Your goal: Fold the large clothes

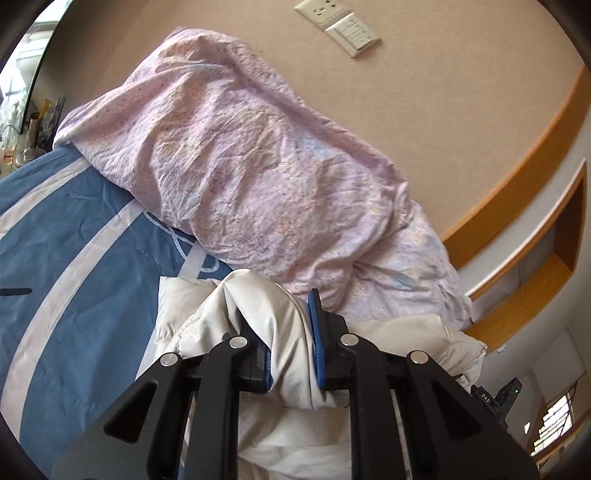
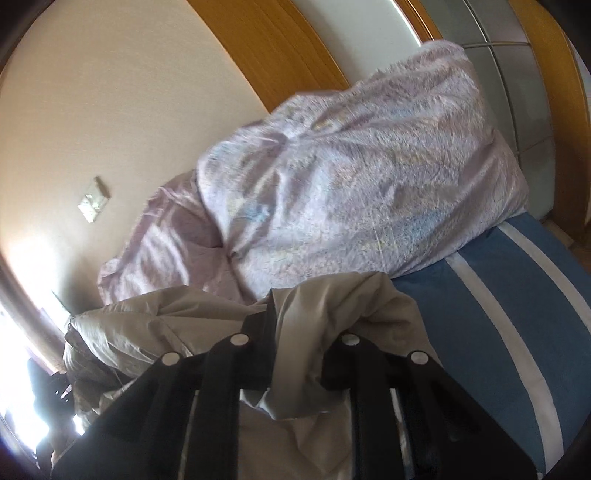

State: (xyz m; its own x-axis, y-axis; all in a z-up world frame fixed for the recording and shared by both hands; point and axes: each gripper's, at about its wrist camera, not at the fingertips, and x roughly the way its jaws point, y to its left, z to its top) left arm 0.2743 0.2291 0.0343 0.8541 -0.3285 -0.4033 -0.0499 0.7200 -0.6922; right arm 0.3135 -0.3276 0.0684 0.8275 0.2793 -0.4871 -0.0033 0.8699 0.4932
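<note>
Blue-striped bed [image 1: 74, 229] under pink quilt [image 1: 236, 158]

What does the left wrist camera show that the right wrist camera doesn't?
Only the left wrist view: a cluttered shelf at the far left, a wooden wall niche, and blue pads on the left hand-held gripper.

Only the right wrist view: a grey panelled door and the right hand-held gripper, its pads hidden in cloth.

Both: each gripper pinching the white garment, the lilac duvet, the blue striped bedsheet and a wall switch plate.
</note>
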